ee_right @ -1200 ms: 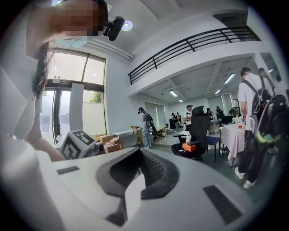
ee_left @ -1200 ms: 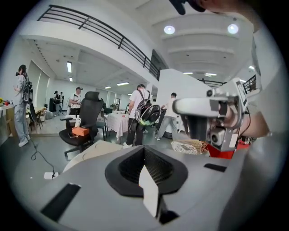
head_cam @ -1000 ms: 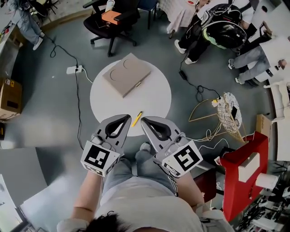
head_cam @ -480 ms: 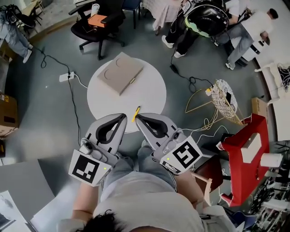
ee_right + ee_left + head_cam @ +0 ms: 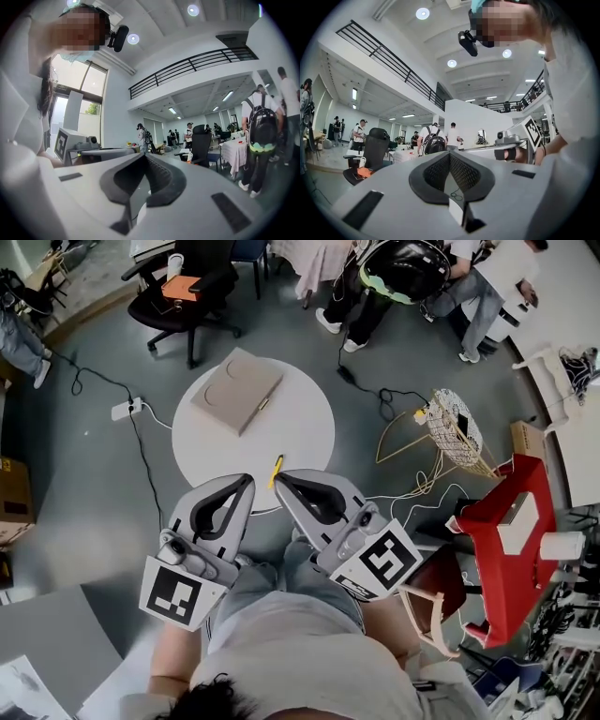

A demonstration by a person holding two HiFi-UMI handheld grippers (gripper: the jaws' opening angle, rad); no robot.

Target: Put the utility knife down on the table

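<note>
A yellow utility knife (image 5: 276, 470) lies on the round white table (image 5: 300, 432) near its front edge, free of both grippers. My left gripper (image 5: 246, 482) and right gripper (image 5: 279, 478) are held side by side over the person's lap, tips toward the table edge. Both are shut with nothing between the jaws. In the left gripper view the left gripper (image 5: 449, 154) has its jaws closed and aims across the room. The right gripper view shows the right gripper (image 5: 144, 157) likewise. The knife is hidden in both gripper views.
A flat beige box (image 5: 236, 390) lies on the table's far left part. A black office chair (image 5: 187, 287) and several people stand beyond. A power strip (image 5: 125, 409) and cables lie on the floor, with a wire basket (image 5: 450, 432) and red stool (image 5: 511, 540) at right.
The head camera has shifted, so the table and knife sit a little higher and further left in view. Both grippers stay shut over the lap; the knife has not moved on the table.
</note>
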